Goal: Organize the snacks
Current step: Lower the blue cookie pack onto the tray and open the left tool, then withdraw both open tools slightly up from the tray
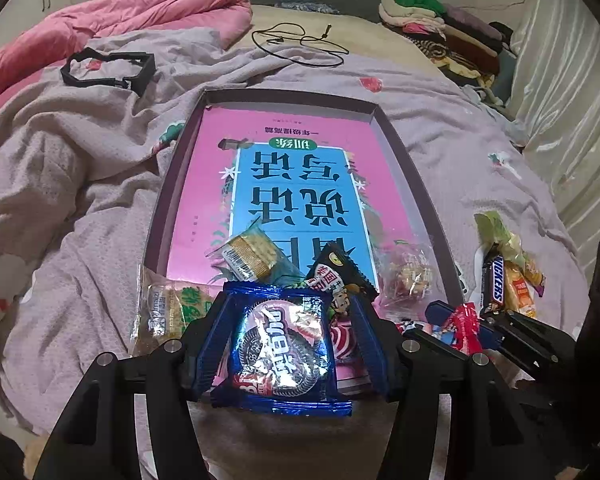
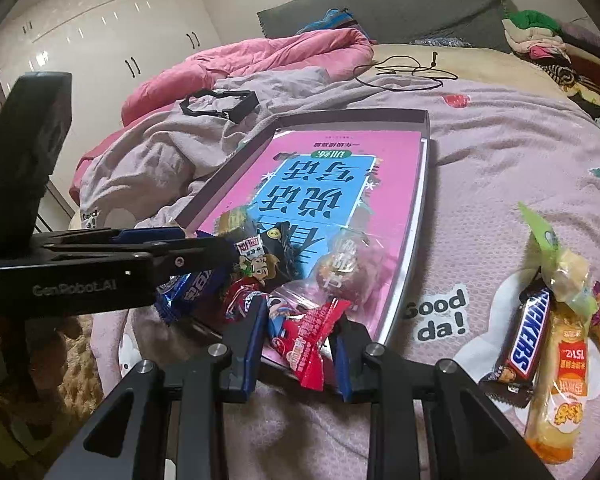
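Observation:
A shallow tray (image 1: 404,160) (image 2: 424,168) lined with a pink and blue book lies on the bed. My left gripper (image 1: 288,308) is shut on a blue Oreo packet (image 1: 284,344) over the tray's near edge. My right gripper (image 2: 300,316) is shut on a red candy wrapper (image 2: 306,340), also at the near edge. In the tray's near end lie a cracker pack (image 1: 252,256), a black snack packet (image 1: 340,272) and a clear bag of sweets (image 1: 408,276). A Snickers bar (image 2: 528,332) and yellow snack packets (image 2: 564,368) lie on the blanket to the right.
A green-labelled snack (image 1: 168,312) lies left of the tray. A black plastic frame (image 1: 108,68) and a black cord (image 1: 300,42) lie farther back. A pink quilt (image 1: 120,20) and piled clothes (image 1: 440,28) line the far side.

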Demonstrator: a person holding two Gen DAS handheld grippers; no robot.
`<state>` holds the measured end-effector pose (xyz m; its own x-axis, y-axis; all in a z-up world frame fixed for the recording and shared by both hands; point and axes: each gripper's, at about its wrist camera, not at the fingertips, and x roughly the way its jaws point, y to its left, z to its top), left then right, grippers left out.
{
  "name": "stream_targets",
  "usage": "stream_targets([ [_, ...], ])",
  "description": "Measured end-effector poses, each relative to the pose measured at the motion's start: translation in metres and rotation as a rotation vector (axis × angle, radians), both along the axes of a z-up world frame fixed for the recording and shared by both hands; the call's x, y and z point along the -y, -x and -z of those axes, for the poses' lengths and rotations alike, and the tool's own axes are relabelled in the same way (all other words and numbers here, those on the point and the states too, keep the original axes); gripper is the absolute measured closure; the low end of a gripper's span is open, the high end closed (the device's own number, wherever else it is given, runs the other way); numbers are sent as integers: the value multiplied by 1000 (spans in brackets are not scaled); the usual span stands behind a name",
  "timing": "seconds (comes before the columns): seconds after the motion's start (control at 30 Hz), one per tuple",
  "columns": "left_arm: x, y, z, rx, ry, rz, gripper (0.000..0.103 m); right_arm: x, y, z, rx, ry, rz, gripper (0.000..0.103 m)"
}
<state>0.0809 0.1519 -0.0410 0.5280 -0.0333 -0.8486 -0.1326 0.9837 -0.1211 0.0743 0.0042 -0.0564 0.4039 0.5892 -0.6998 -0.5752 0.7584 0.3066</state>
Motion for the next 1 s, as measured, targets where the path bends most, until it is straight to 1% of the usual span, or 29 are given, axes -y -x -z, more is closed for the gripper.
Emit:
stream_targets([
  [0.07,0,0,-1,3,1,2,41,0,0,0,1,0,1,71],
  [0.17,0,0,-3,9,7,4,33,1,0,0,-5,7,10,70],
  [0.27,0,1,-6,17,14,6,33,3,-2,1,-15,9,20,67],
  [0.4,-2,1,-8,24,18,2,31,5,0,0,-7,19,27,67],
  [0.47,-3,1,-9,27,19,-1,31,7,2,-2,8,36,33,60],
  [0.5,-3,1,-10,28,20,-2,31,7,3,-3,14,43,37,60],
  [0.7,-5,2,-13,36,25,-3,30,15,5,-9,27,36,47,59],
  [0.8,-3,3,-14,41,25,6,27,19,7,-13,35,32,55,55],
  [0.87,-2,3,-16,44,25,11,27,21,7,-15,40,28,64,53],
  [1.0,-2,4,-18,52,27,8,27,24,7,-20,52,21,81,51],
])
